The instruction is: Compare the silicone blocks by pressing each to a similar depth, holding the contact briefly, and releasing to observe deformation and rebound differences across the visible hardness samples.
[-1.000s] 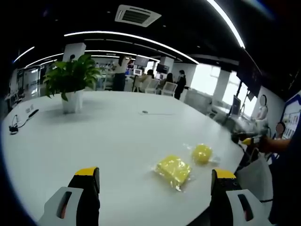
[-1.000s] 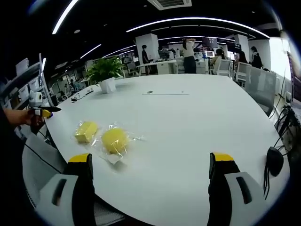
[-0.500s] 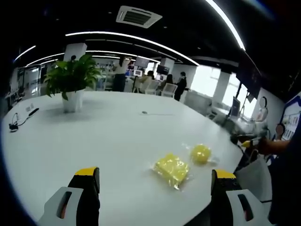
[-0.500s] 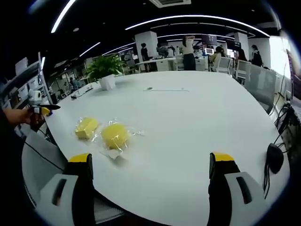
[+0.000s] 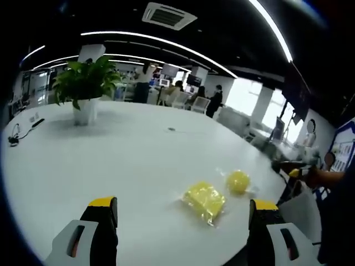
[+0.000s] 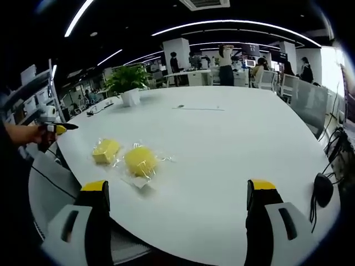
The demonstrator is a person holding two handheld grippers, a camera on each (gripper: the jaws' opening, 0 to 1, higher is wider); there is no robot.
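Two yellow silicone blocks in clear wrap lie on the white table (image 5: 111, 160) near its edge. In the left gripper view the square block (image 5: 204, 198) is just ahead of my open left gripper (image 5: 182, 205), with the round block (image 5: 238, 180) behind it to the right. In the right gripper view the round block (image 6: 141, 160) and the square block (image 6: 106, 150) lie ahead and left of my open right gripper (image 6: 180, 187). Neither gripper touches a block. A hand holds the left gripper (image 6: 57, 128) at the table's far left, and the right gripper (image 5: 287, 166) sits at the right.
A potted plant (image 5: 83, 91) (image 6: 127, 87) stands at the far side of the table (image 6: 233, 144). A black device with a cable (image 6: 323, 189) lies at the right edge. A cable (image 5: 12, 137) lies at the far left. People and desks fill the background.
Both views have shifted slightly with the hands. The blocks lie where they were, and both pairs of jaws stay open.
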